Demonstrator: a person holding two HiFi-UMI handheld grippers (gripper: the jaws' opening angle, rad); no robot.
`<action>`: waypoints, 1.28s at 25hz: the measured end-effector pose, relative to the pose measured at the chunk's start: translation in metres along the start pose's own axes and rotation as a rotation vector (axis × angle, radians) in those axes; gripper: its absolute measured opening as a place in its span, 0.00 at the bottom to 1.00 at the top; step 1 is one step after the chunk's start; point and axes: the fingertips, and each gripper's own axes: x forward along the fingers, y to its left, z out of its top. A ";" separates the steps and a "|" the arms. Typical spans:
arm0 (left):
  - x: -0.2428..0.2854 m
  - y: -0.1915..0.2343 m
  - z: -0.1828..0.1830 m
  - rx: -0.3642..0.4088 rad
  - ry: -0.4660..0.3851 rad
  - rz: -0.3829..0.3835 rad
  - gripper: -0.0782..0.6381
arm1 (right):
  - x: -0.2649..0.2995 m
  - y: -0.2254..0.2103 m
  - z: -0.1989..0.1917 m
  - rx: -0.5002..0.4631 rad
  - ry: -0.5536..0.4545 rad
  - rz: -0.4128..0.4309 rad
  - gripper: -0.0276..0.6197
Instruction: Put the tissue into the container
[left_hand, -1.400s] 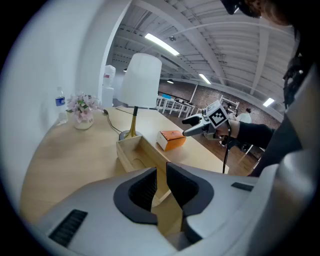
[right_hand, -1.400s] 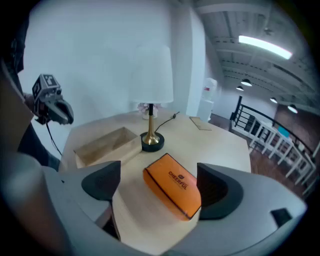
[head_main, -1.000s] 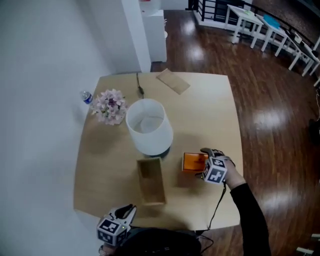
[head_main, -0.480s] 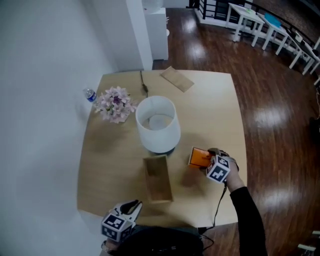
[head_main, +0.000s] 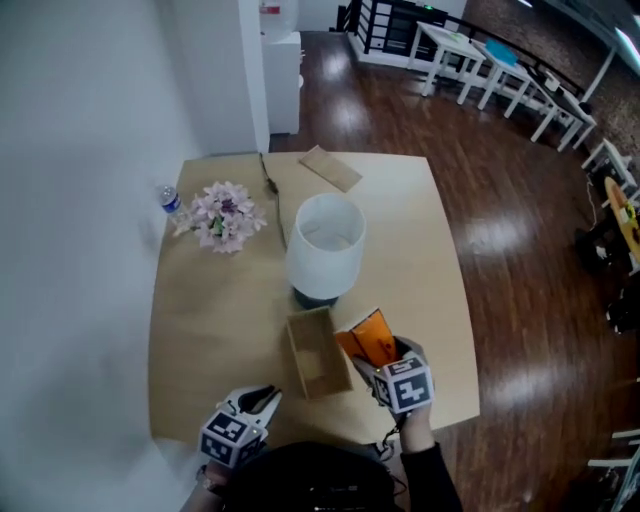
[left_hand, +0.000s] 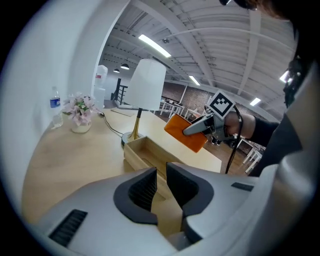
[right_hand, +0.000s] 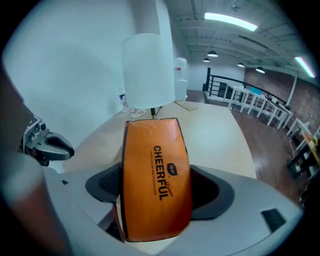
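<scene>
Edges: right hand-held gripper (head_main: 383, 358) hung close to the tabletop's (head_main: 210, 300) near edge, with bare surface ahead and to its right.
Grip: clenched on the orange tissue pack (head_main: 366, 337), which was lifted off the tabletop and tilted.
Left hand-held gripper (head_main: 262, 400): at the near edge, jaws together, empty.
Hidden: pack's lower end was buried between the jaws.
Container (head_main: 300, 362): wooden box just left of the right hand-held gripper, bare wood inside; lamp (head_main: 324, 248) beyond it.
</scene>
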 end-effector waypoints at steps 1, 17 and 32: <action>-0.003 0.002 0.000 0.009 -0.005 -0.012 0.19 | 0.000 0.012 0.000 0.040 -0.005 -0.004 0.67; -0.051 0.039 -0.029 0.055 -0.027 -0.097 0.19 | 0.086 0.081 -0.009 0.303 0.034 -0.169 0.68; -0.049 0.020 -0.008 0.079 -0.057 -0.080 0.19 | 0.000 0.070 0.021 0.276 -0.206 -0.025 0.69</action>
